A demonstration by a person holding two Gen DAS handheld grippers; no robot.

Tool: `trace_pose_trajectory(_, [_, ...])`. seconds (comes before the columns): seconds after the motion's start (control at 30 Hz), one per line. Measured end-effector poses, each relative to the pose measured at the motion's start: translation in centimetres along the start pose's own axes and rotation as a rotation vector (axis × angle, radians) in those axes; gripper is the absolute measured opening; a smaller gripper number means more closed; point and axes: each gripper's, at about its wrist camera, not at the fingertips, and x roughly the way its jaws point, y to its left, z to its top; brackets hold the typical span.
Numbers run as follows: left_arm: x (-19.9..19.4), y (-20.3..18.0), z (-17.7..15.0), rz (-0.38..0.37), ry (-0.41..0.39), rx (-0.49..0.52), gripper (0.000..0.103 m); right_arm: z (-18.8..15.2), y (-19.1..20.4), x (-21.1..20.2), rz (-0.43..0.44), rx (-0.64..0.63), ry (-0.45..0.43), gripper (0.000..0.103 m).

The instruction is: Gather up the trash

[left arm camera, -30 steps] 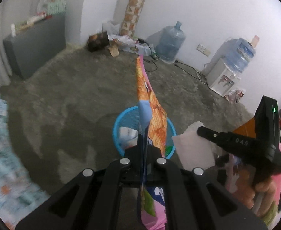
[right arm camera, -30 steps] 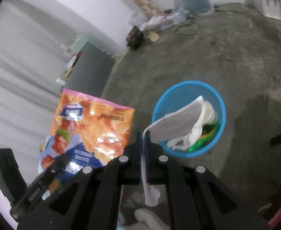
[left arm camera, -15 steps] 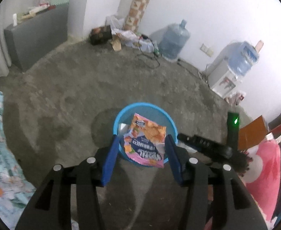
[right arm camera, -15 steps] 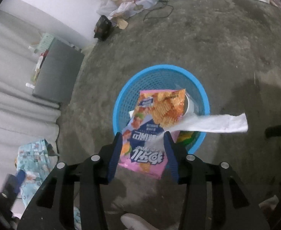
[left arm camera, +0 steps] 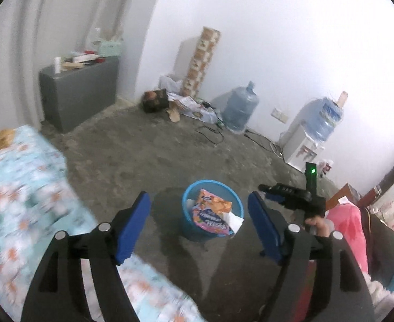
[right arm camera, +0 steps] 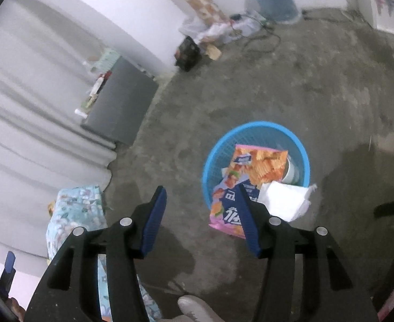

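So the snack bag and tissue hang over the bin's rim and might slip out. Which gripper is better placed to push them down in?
Right. The right gripper is open just above the bin, one finger overlapping the snack bag beside the tissue. The left gripper looks further back.

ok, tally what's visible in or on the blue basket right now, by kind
Snack bag: 1
White paper sheet: 1
White cup: 1
Total: 3, all in or hanging over the blue basket. Anything underneath is hidden.
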Motion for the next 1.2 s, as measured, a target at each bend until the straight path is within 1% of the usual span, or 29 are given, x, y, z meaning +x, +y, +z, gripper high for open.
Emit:
trace_pose_trajectory(0.07, [-2.3, 1.2, -1.1, 0.019, -0.015, -0.027, 0.074, -0.5, -0.4, -0.3, -0.014, 0.007, -0.005, 0.056])
trace_pose_trajectory(0.1, [-3.6, 1.9, -1.8, 0.034, -0.023, -0.045, 0.074, -1.0, -1.0, -0.1, -0.033, 0.02, 0.0, 0.058])
trace_pose_trajectory(0.17, [-5.7, 3.2, -3.1, 0.052, -0.041, -0.088, 0.075, -1.7, -2.5, 0.9, -0.076, 0.053, 0.023, 0.06])
trace_pose_trajectory(0.27, [-8.8, 5.1, -5.7, 0.078, -0.081, -0.137, 0.078, -2.9, -6.3, 3.6, -0.151, 0.167, 0.088, 0.061])
trace_pose_trajectory(0.33, [-10.5, 6.4, -7.4, 0.105, -0.104, -0.162, 0.08, -4.0, -9.8, 6.1, -0.187, 0.276, 0.132, 0.061])
trace_pose_trajectory(0.43, [-12.5, 8.5, -9.7, 0.15, -0.131, -0.213, 0.081, -5.1, -13.1, 9.3, -0.211, 0.377, 0.178, 0.06])
trace_pose_trajectory(0.5, [-13.3, 9.8, -10.8, 0.17, -0.139, -0.259, 0.081, -5.9, -15.1, 11.7, -0.217, 0.457, 0.205, 0.052])
trace_pose_trajectory(0.57, [-13.7, 11.2, -11.6, 0.175, -0.149, -0.312, 0.081, -6.3, -16.2, 13.2, -0.2, 0.518, 0.208, 0.049])
trace_pose_trajectory(0.6, [-13.8, 11.7, -11.8, 0.176, -0.153, -0.333, 0.081, -6.3, -16.6, 13.9, -0.19, 0.54, 0.201, 0.047])
trace_pose_trajectory(0.67, [-14.0, 12.5, -12.3, 0.183, -0.162, -0.355, 0.081, -6.1, -16.8, 14.8, -0.201, 0.553, 0.192, 0.043])
trace_pose_trajectory(0.73, [-13.9, 12.9, -12.1, 0.187, -0.17, -0.357, 0.081, -6.0, -17.1, 15.8, -0.204, 0.562, 0.193, 0.035])
trace_pose_trajectory(0.8, [-13.8, 13.4, -11.8, 0.191, -0.179, -0.366, 0.081, -5.9, -16.9, 16.1, -0.207, 0.565, 0.184, 0.018])
trace_pose_trajectory(0.83, [-13.8, 13.7, -11.8, 0.188, -0.182, -0.374, 0.081, -5.9, -16.8, 16.1, -0.205, 0.562, 0.177, 0.014])
trace_pose_trajectory(0.97, [-13.8, 14.5, -11.7, 0.193, -0.193, -0.394, 0.081, -5.8, -16.6, 15.6, -0.229, 0.549, 0.153, 0.01])
trace_pose_trajectory(1.0, [-13.8, 14.6, -11.8, 0.197, -0.19, -0.397, 0.081, -5.8, -16.7, 15.6, -0.232, 0.553, 0.149, 0.006])
trace_pose_trajectory(1.03, [-13.7, 14.7, -11.8, 0.198, -0.19, -0.401, 0.081, -5.8, -16.5, 15.2, -0.236, 0.557, 0.143, 0.003])
trace_pose_trajectory(1.1, [-13.7, 14.7, -11.9, 0.192, -0.19, -0.407, 0.081, -5.7, -16.1, 14.4, -0.237, 0.542, 0.122, 0.002])
trace_pose_trajectory(1.2, [-13.9, 14.5, -12.0, 0.188, -0.199, -0.401, 0.081, -4.8, -14.9, 13.5, -0.244, 0.487, 0.099, 0.0])
